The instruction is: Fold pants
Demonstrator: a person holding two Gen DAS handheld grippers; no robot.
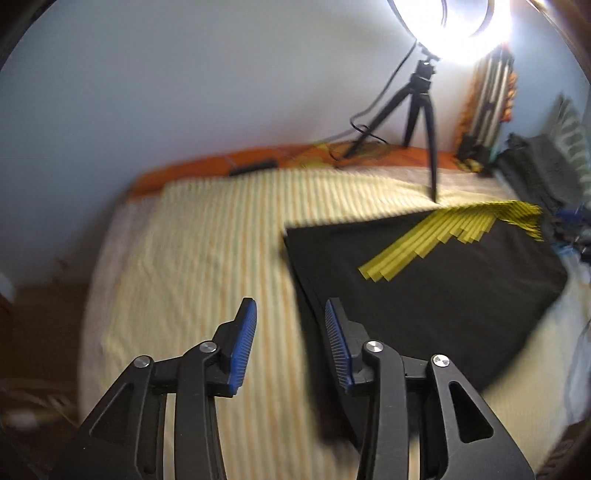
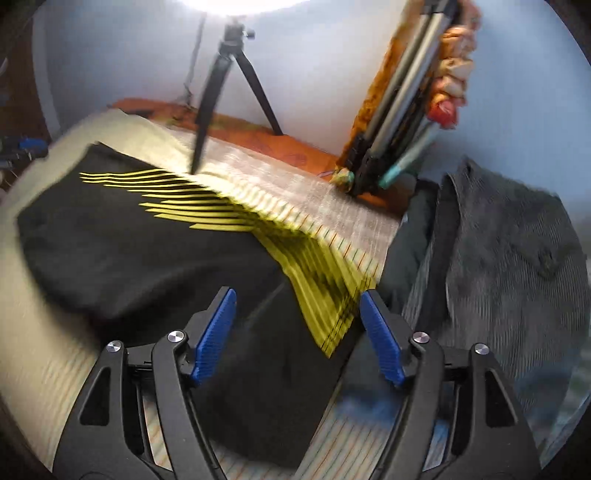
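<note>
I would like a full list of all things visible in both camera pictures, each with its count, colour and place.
black pants with yellow stripe pattern: one, black and yellow, lying flat on the bed, under the right gripper.
striped bed sheet: one, pale yellow and white, covering the bed.
orange cloth: one, orange, along the far edge by the wall.
black tripod: one, black, standing at the far side of the bed under a bright lamp.
grey corduroy garment: one, grey, heaped to the right of the pants.
folded metal stand: one, grey and rust-coloured, leaning on the wall.
left gripper: black, blue pads, open.
right gripper: same, open.
</note>
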